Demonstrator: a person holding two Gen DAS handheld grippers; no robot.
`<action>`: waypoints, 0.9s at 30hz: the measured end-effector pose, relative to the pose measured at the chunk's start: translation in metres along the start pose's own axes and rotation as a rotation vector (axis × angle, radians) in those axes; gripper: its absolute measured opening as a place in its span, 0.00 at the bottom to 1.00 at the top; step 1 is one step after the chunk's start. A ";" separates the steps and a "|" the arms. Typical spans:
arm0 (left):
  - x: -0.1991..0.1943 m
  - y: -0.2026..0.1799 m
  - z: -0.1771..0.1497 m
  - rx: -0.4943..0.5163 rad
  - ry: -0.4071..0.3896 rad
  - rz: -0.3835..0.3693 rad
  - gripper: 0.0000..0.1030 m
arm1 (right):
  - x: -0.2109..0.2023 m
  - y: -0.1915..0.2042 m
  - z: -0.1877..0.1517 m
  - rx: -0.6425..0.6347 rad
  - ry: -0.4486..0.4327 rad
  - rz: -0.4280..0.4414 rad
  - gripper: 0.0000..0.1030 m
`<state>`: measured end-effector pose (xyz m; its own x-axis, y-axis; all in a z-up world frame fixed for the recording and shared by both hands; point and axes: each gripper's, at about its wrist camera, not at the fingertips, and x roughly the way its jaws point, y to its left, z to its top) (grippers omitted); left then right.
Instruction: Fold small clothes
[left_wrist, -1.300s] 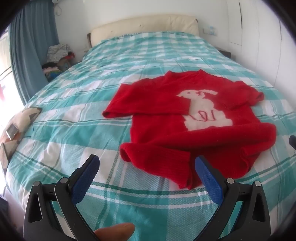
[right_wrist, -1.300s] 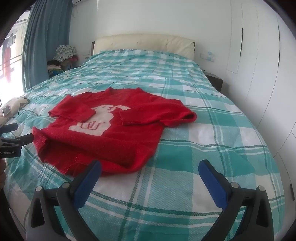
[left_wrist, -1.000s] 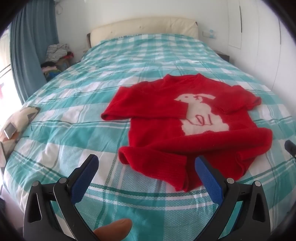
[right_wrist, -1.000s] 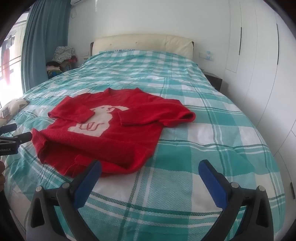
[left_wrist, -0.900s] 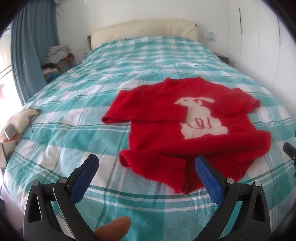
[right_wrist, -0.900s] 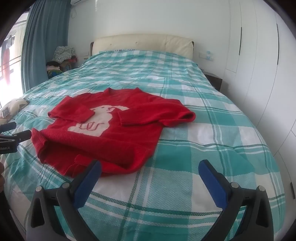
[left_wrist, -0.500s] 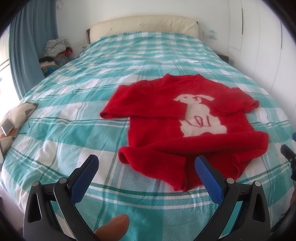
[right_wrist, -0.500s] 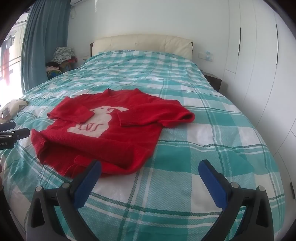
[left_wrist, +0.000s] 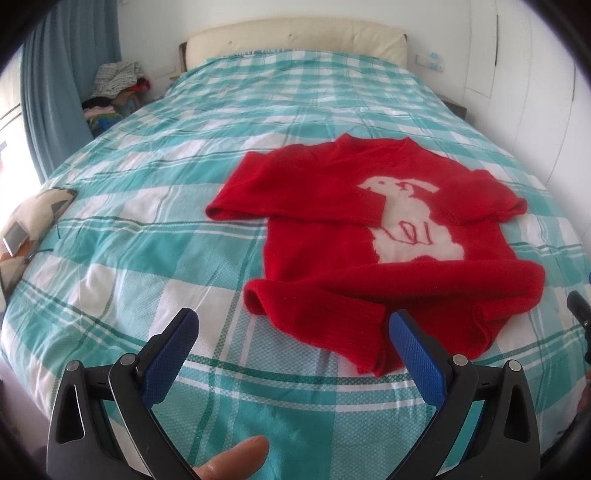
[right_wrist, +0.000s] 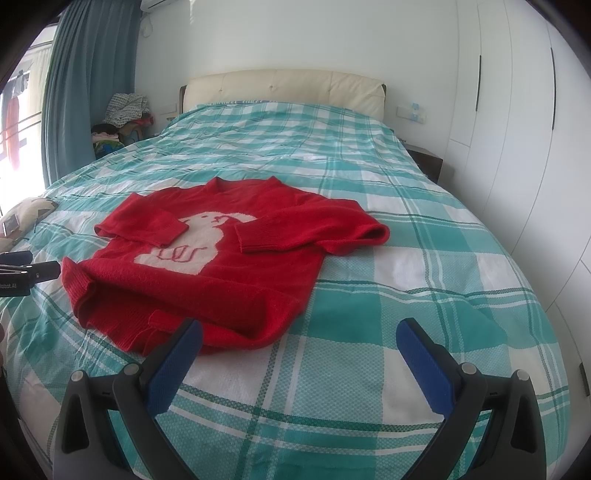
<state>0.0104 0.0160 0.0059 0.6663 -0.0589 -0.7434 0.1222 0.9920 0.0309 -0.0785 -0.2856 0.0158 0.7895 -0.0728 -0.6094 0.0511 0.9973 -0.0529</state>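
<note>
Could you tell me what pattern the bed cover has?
The bed cover is a teal-and-white plaid check, clearest in the right wrist view.

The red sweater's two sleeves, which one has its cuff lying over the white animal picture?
On the red sweater, it is the sleeve nearer the blue curtain. Its cuff overlaps the white animal; the other sleeve stops beside it.

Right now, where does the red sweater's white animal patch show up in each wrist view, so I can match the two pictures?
Left wrist view: the white animal patch sits right of centre, on the red sweater beyond the open left tongs.
Right wrist view: the patch sits left of centre, beyond the open right tongs.
Shared landmark: the cream headboard at the far end of the bed.
</note>
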 end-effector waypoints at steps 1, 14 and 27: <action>0.000 0.000 0.000 0.000 0.000 0.002 1.00 | 0.000 0.000 0.000 0.000 0.001 0.000 1.00; 0.003 0.004 0.000 -0.008 0.016 0.009 1.00 | 0.003 0.005 -0.002 -0.002 0.011 0.004 1.00; 0.012 0.014 0.001 -0.055 0.059 0.003 1.00 | 0.002 0.006 -0.002 -0.007 0.013 -0.004 1.00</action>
<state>0.0204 0.0296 -0.0021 0.6215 -0.0506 -0.7817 0.0780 0.9969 -0.0024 -0.0776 -0.2801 0.0130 0.7813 -0.0770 -0.6193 0.0500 0.9969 -0.0609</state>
